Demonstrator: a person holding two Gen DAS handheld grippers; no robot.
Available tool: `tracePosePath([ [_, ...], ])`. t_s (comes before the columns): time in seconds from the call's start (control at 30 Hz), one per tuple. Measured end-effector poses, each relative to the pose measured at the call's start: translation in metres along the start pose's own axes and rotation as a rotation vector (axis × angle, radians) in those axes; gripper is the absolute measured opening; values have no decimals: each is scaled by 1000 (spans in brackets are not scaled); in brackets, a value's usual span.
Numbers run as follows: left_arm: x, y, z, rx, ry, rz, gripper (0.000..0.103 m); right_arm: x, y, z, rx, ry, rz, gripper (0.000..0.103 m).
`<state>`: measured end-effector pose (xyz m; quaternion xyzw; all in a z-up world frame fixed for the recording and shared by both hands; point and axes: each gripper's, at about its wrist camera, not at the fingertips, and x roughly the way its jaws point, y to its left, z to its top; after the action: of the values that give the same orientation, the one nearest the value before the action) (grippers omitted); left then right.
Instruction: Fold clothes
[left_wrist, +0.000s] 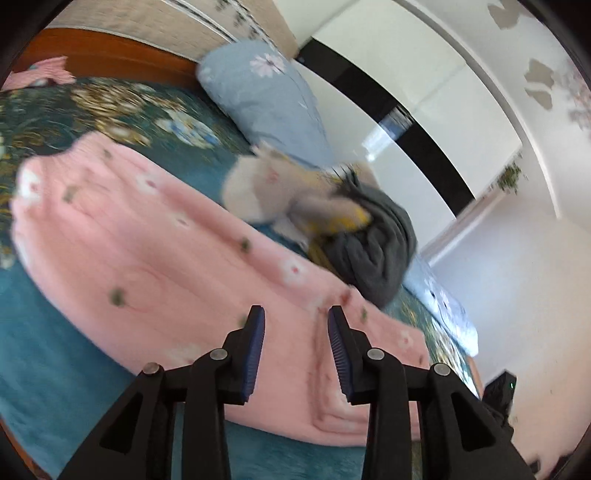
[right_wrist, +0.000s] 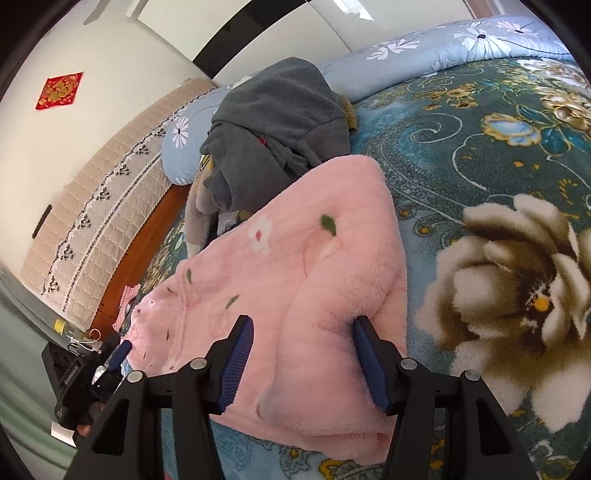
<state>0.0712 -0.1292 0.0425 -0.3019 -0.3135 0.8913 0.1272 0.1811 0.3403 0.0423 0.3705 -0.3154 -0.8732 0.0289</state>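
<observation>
A fluffy pink garment (left_wrist: 155, 251) with small flowers and leaves lies spread on the teal floral blanket (left_wrist: 40, 354). My left gripper (left_wrist: 295, 325) hovers open above its near part, nothing between the fingers. In the right wrist view the same pink garment (right_wrist: 295, 280) lies partly folded, a thick fold bulging between the fingers. My right gripper (right_wrist: 303, 332) stands open over that fold, its right finger (right_wrist: 369, 354) pressed against the fabric. The left gripper's hand-held body (right_wrist: 96, 380) shows at the lower left of that view.
A heap of clothes with a dark grey garment (right_wrist: 280, 133) on top, also visible as a grey garment (left_wrist: 376, 240) with beige and yellow pieces, sits beyond the pink one. A light blue flowered pillow (left_wrist: 266, 99) and a wooden headboard (left_wrist: 110, 59) lie behind. White wardrobes stand past the bed.
</observation>
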Motion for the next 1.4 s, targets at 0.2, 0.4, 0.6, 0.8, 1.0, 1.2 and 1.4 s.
tracePosePath([
  [0.2, -40, 93, 41, -141, -122, 252, 58, 2, -3, 1, 15, -7, 9, 60],
  [0.4, -19, 149, 68, -258, -56, 280, 65, 5, -2, 0, 9, -1, -17, 60],
  [0.6, 2, 168, 75, -347, 0, 259, 65, 6, -4, 0, 21, 6, -10, 61],
  [0.8, 2, 175, 76, -420, 25, 258, 46, 7, -6, 0, 26, 8, 0, 61],
  [1.0, 0, 165, 84, -445, 26, 277, 31, 5, -7, 0, 37, 7, 19, 61],
  [1.2, -18, 73, 111, -192, -37, 261, 29, 4, -8, 0, 45, 8, 38, 61],
  [1.4, -28, -78, 127, 114, -94, 86, 28, 3, -9, 0, 53, 11, 58, 61],
])
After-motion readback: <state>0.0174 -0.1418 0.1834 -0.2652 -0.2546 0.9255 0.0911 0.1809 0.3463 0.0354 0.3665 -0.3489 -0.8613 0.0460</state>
